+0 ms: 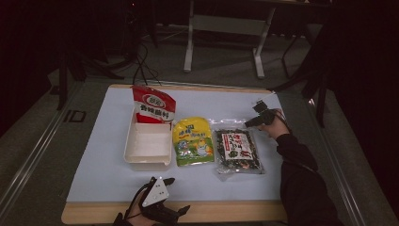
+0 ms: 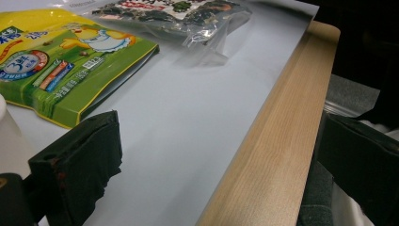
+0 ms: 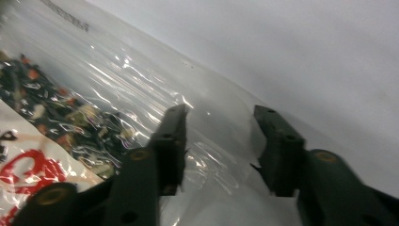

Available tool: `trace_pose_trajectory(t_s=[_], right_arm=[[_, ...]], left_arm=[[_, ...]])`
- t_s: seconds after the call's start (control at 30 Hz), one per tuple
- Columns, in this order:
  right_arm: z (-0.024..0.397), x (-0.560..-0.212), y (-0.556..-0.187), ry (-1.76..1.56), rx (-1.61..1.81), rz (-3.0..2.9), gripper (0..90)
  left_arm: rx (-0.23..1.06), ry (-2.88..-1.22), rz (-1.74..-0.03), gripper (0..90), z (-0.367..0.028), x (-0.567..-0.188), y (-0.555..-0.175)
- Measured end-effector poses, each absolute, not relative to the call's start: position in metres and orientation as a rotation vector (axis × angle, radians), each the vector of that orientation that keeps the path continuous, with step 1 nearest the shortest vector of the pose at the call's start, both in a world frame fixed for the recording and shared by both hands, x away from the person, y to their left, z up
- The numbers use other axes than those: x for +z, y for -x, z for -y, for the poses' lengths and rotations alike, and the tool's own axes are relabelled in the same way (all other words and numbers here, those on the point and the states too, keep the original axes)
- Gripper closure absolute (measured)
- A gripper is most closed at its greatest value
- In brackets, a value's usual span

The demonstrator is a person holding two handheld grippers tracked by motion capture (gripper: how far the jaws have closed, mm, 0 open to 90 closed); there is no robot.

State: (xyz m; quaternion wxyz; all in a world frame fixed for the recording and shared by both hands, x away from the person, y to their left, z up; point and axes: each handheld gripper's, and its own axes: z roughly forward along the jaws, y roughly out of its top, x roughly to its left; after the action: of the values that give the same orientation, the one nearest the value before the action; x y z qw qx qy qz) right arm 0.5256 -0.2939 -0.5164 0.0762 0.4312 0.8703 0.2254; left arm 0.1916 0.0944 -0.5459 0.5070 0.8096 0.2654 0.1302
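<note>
Over at the far right of the table, the right gripper (image 1: 256,121) straddles the top corner of the clear plastic bag of dark dried mix (image 1: 238,150), jaws apart and not pinching yet, probably lining up for a grab. Left gripper (image 1: 170,194) idles wide open near the wooden table edge (image 2: 277,146), just keeping clear.
</note>
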Motion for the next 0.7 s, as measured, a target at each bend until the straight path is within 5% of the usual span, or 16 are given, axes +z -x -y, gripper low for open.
trace_pose_trajectory(t_s=[0.13,0.23,0.7], right_arm=[[0.291,-0.515,-0.522,-1.255,0.607,-2.615,84.2],[0.288,-0.514,-0.519,-1.224,0.582,-2.61,88.4],[0.294,-0.491,-0.505,-1.141,0.652,-2.56,89.9]], left_arm=[[0.313,-1.951,-0.641,2.2,-0.094,-0.546,-0.192],[0.312,-1.953,-0.638,2.2,-0.093,-0.546,-0.192],[0.313,-1.95,-0.632,2.2,-0.092,-0.544,-0.193]])
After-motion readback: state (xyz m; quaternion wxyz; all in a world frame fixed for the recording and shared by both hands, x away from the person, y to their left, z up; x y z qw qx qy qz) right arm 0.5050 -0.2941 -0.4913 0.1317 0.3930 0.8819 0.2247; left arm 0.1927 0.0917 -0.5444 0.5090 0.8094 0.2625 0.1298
